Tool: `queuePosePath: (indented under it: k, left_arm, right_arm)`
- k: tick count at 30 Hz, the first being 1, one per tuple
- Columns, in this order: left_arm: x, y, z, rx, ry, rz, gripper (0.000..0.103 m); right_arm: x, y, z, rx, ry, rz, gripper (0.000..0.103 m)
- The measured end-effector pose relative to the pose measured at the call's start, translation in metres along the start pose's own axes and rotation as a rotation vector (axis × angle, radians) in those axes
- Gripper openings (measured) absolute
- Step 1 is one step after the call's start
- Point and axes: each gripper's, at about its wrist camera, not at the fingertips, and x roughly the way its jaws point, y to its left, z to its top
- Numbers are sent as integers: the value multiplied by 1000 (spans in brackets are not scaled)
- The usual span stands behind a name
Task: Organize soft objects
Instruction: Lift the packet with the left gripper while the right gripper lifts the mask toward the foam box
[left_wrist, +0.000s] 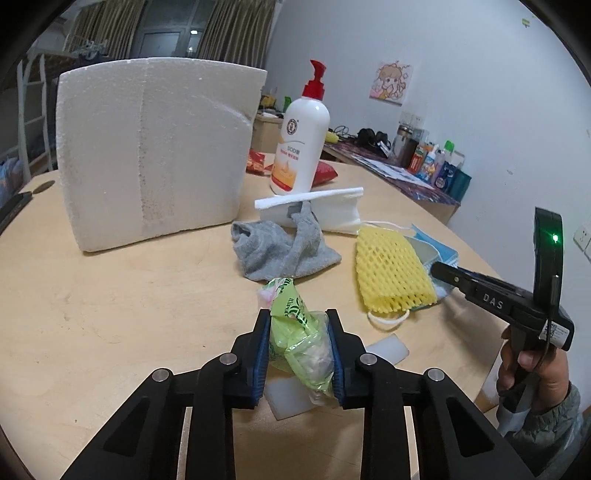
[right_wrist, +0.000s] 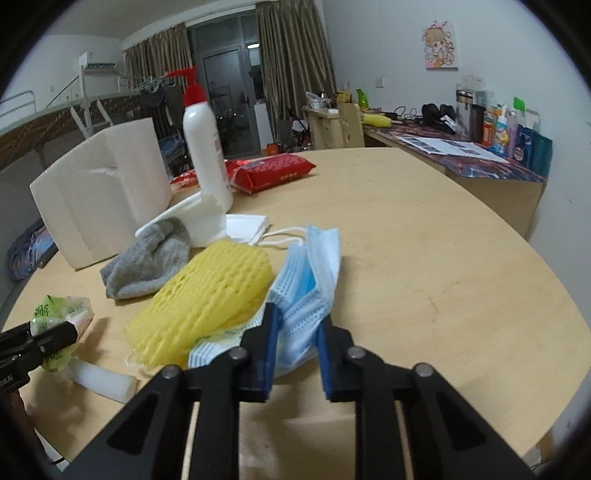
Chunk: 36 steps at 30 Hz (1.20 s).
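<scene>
My left gripper (left_wrist: 298, 325) is shut on a green plastic packet (left_wrist: 295, 332) and holds it just above the round wooden table (left_wrist: 110, 325). The packet also shows in the right wrist view (right_wrist: 55, 317). My right gripper (right_wrist: 297, 328) has its jaws around blue face masks (right_wrist: 306, 280), seemingly closed on them; it also shows in the left wrist view (left_wrist: 443, 271). A yellow foam net (right_wrist: 207, 295) lies on the masks, left of my right gripper. A grey sock (left_wrist: 284, 247) lies behind the packet. A white mask (right_wrist: 245, 227) lies beyond.
A big white foam block (left_wrist: 147, 147) stands at the back left. A white lotion pump bottle (left_wrist: 301, 147) stands beside it, with red wipe packs (right_wrist: 273, 171) behind. A folded white foam sheet (left_wrist: 317, 206) and a small white foam piece (right_wrist: 103, 376) lie on the table.
</scene>
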Motion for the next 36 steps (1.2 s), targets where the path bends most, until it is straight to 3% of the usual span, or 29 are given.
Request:
queuePosePath:
  k: [4, 12, 36]
  left_arm:
    - [-6, 5, 2, -18, -30, -30, 28]
    - [-21, 18, 13, -73, -78, -4, 28]
    - [-116, -6, 26, 14, -316, 58, 28]
  right_arm:
    - [-11, -2, 3, 9, -33, -11, 20]
    - [-43, 2, 21, 5, -146, -23, 20]
    - [-137, 18, 40, -18, -443, -41, 20]
